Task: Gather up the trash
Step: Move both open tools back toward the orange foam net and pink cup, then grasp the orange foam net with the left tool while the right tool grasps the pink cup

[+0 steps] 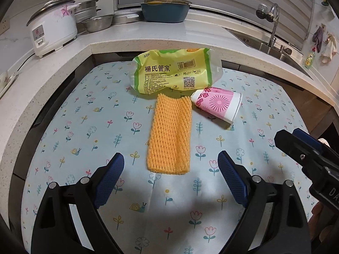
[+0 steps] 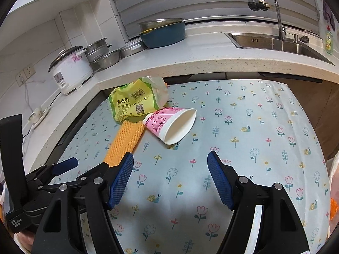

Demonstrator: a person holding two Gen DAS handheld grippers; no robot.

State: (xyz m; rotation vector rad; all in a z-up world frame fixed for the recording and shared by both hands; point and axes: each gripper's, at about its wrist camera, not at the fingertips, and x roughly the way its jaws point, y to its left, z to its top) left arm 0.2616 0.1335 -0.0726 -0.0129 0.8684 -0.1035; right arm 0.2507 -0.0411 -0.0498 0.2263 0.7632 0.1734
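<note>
Three pieces of trash lie on the flower-print tablecloth (image 1: 84,127). An orange foam net sleeve (image 1: 170,134) lies flat in the middle. Behind it is a yellow-green plastic wrapper (image 1: 173,72). To its right a squashed pink paper cup (image 1: 218,104) lies on its side. My left gripper (image 1: 170,180) is open and empty, just short of the sleeve's near end. My right gripper (image 2: 170,175) is open and empty, in front of the cup (image 2: 171,124), with the sleeve (image 2: 125,141) and the wrapper (image 2: 135,101) to its left.
A stone counter (image 1: 63,63) wraps the table's left and far sides. On it stand a rice cooker (image 1: 53,27), metal pots (image 1: 95,19) and a blue basin (image 1: 165,10). A sink with a tap (image 2: 275,40) is at the far right. The table's right edge (image 2: 317,139) drops off.
</note>
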